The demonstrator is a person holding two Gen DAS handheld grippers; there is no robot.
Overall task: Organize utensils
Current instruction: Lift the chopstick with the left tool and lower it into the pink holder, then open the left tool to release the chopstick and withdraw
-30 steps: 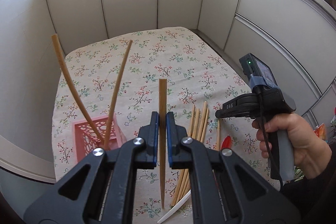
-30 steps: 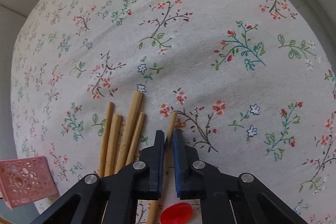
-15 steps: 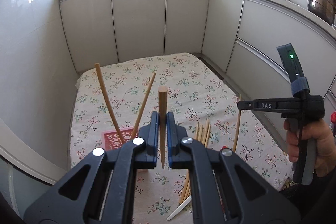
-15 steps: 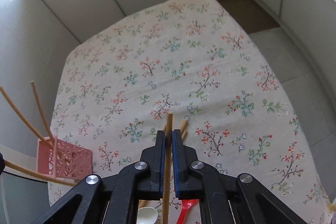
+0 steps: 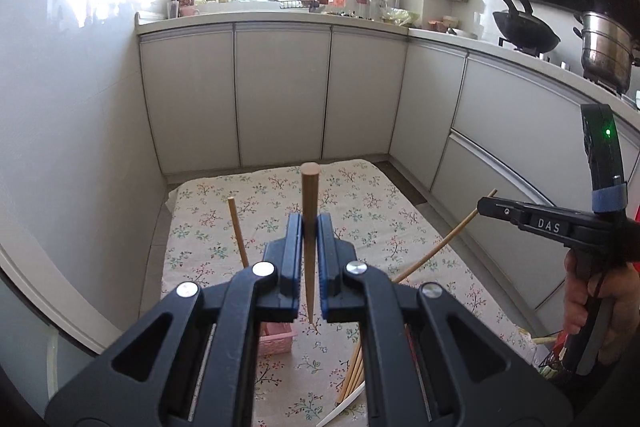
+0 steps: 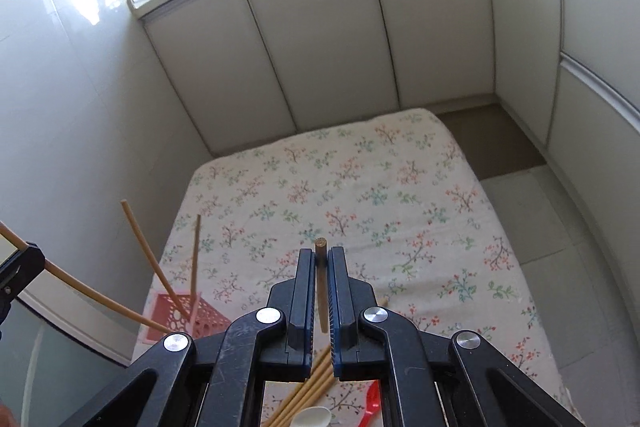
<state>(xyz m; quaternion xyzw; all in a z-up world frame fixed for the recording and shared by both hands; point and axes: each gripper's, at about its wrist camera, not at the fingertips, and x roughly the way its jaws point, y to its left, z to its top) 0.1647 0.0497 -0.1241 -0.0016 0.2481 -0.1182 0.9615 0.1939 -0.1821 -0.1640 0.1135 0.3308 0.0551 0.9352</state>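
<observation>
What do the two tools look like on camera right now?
Both the left tool and the right tool have black plastic linkage arms with silver rivets and blue-edged finger pads. From the left view, the right one shows white "DAS" lettering, a green light, blue tape, grey trigger.

My left gripper [image 5: 309, 227] — black arms, blue-edged pads, silver screws. My right gripper [image 6: 320, 259] matches; side-on it shows white "DAS" lettering, a green light, blue tape — bare-skinned right hand [image 5: 596, 311].

Pink perforated basket [image 6: 182, 319], tan chopsticks [image 6: 308, 393], floral-printed cream cloth [image 6: 360, 195]
</observation>
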